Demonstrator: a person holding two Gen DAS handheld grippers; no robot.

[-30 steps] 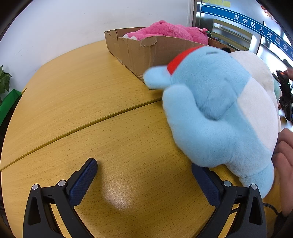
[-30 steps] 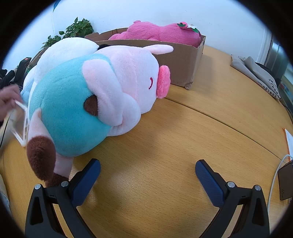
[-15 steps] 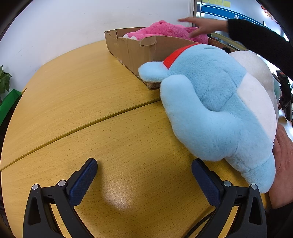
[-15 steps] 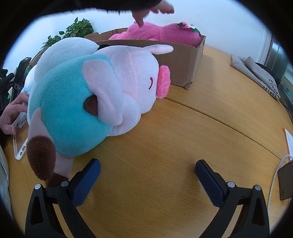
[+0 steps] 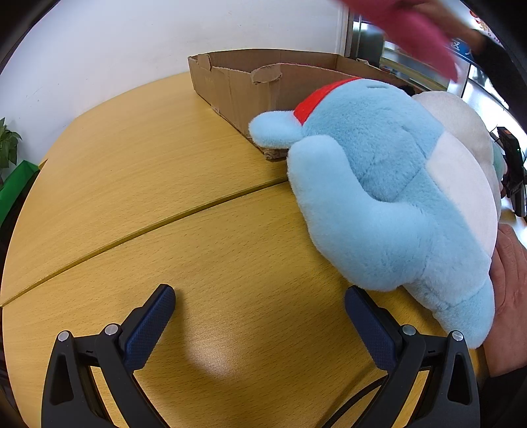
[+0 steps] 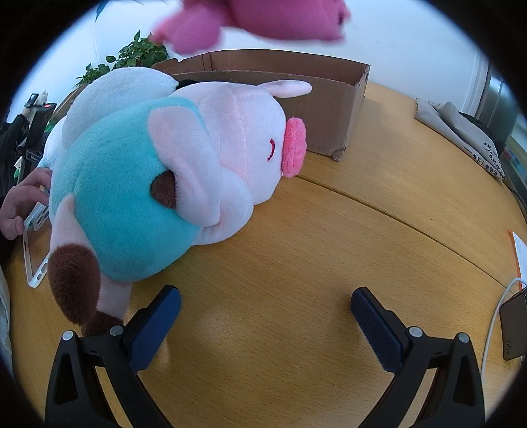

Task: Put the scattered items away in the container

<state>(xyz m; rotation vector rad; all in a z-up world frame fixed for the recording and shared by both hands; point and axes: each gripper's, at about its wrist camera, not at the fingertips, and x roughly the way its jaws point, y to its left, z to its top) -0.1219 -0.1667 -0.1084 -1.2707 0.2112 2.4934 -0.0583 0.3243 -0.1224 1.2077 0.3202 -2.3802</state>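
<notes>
Holding both: we keep the left tongs [image 5: 260, 306] and the right tongs [image 6: 266, 304] spread wide and empty, low over the wooden surface [image 5: 138, 184].
Left tongs, nearby: the blue plush [image 5: 388, 194] with a red collar lies on its side just beyond our right-hand finger; a bare hand [image 5: 507, 289] rests against its far end.
Right tongs, nearby: the pink-and-teal pig plush [image 6: 171, 171] lies on its side, one brown foot just beside our left-hand finger.
Container: the cardboard box [image 6: 316, 108] stands on the surface behind both toys, touching them.
In the air: a blurred magenta plush [image 6: 263, 19] hangs above the box.
Only the right view shows: a hand on a white-cased phone [image 6: 33, 243], a potted plant [image 6: 131, 56], grey cloth [image 6: 461, 131] and a charger block [image 6: 513, 326].
Writing: "65W" on the charger block; print on the cloth is too small for us to read.
</notes>
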